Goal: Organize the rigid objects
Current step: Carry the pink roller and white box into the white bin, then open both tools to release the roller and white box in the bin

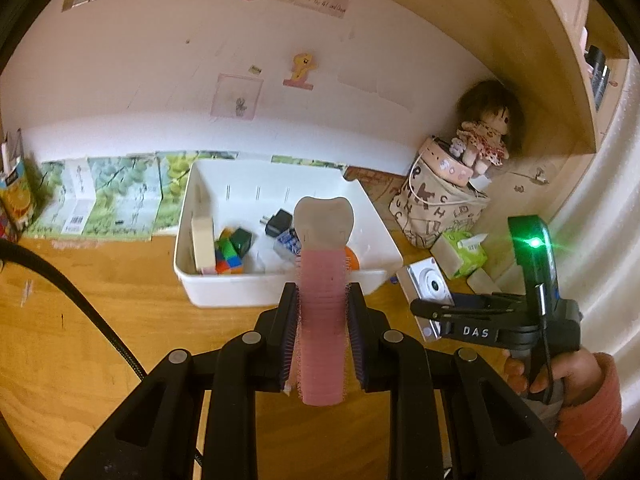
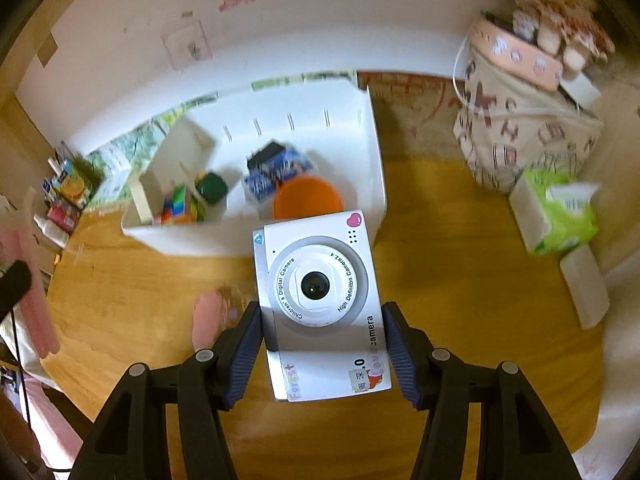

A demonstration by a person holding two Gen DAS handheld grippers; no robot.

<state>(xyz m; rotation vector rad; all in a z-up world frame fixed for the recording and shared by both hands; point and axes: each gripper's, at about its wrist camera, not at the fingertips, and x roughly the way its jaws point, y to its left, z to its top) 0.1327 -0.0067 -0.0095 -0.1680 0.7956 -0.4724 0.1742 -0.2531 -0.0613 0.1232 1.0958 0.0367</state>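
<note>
A child's room at home, by the look of it: a wooden desk (image 1: pixel 100 340) against a white wall (image 1: pixel 140 80) stuck with cartoon stickers and small drawings, a rag doll (image 1: pixel 486 128) perched on a letter-print fabric bag (image 1: pixel 436 208), and a white bin (image 1: pixel 224 292) holding toys.

A: What's behind everything?

B: A white wall (image 1: pixel 168 80) with stickers and small drawings stuck on it, a yellow pony sticker (image 1: pixel 302 69) among them.

A: And underneath?

B: A warm wooden surface (image 1: pixel 80 344), lit evenly. Green printed sheets (image 1: pixel 120 196) line the wall's foot.

A: To the right?

B: A light wooden shelf unit (image 1: pixel 560 80) and a pale curtain (image 1: pixel 600 240).
</note>
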